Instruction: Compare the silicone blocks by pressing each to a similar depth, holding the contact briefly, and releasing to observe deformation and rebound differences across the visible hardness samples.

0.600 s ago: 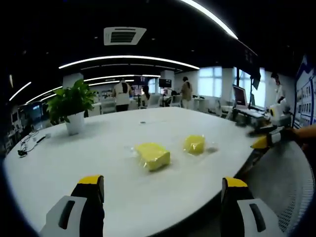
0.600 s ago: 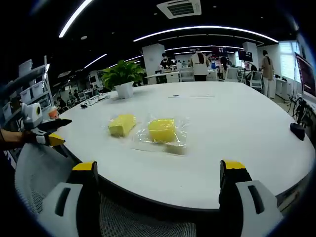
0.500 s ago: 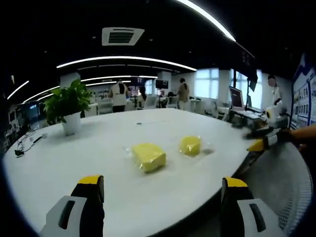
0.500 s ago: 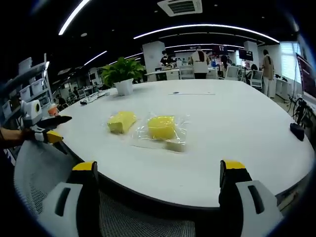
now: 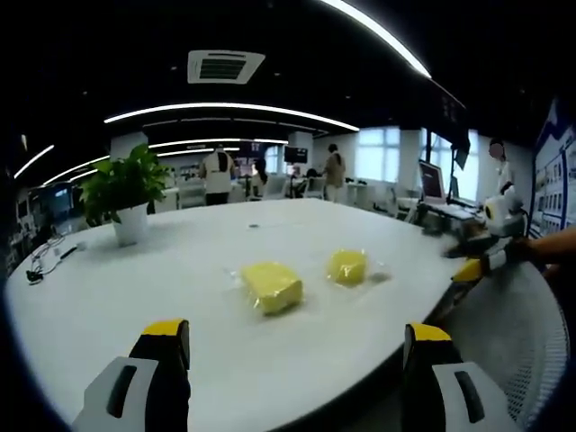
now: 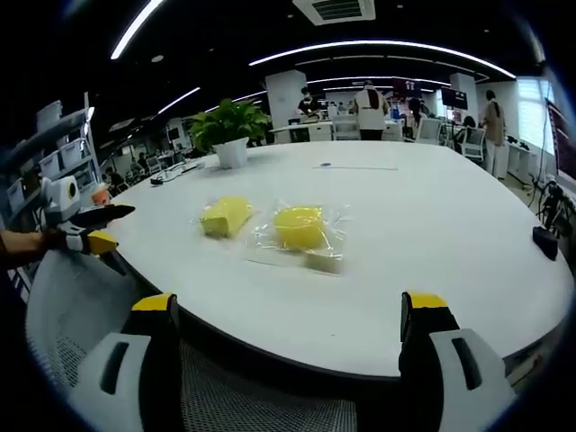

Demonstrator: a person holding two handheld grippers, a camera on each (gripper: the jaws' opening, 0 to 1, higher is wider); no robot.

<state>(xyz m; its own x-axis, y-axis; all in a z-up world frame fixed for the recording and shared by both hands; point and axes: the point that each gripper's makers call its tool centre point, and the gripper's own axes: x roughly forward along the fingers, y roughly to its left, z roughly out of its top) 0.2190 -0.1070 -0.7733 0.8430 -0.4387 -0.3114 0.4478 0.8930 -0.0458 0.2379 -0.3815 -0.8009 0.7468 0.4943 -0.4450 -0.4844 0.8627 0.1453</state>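
Observation:
Two yellow silicone blocks lie on the white round table (image 5: 180,261), each in clear wrap. In the left gripper view the rectangular block (image 5: 271,286) is nearer and the rounder block (image 5: 347,266) sits to its right. In the right gripper view the rounder block (image 6: 300,226) is central and the rectangular block (image 6: 225,216) lies to its left on the table (image 6: 432,234). My left gripper (image 5: 294,337) stands open, short of the table edge. My right gripper (image 6: 286,310) is open too, hovering above a chair back. Each gripper also appears from the other side: the left gripper (image 6: 85,229) and the right gripper (image 5: 481,256).
A potted plant (image 5: 126,193) (image 6: 227,135) stands on the far part of the table. A mesh chair back (image 6: 81,306) sits by the table edge. A small dark object (image 6: 546,241) lies at the table's right side. Several people stand at desks far behind.
Both views shifted slightly, so the cameras moved a little. The blocks have stayed in place on the table, and both grippers are still open.

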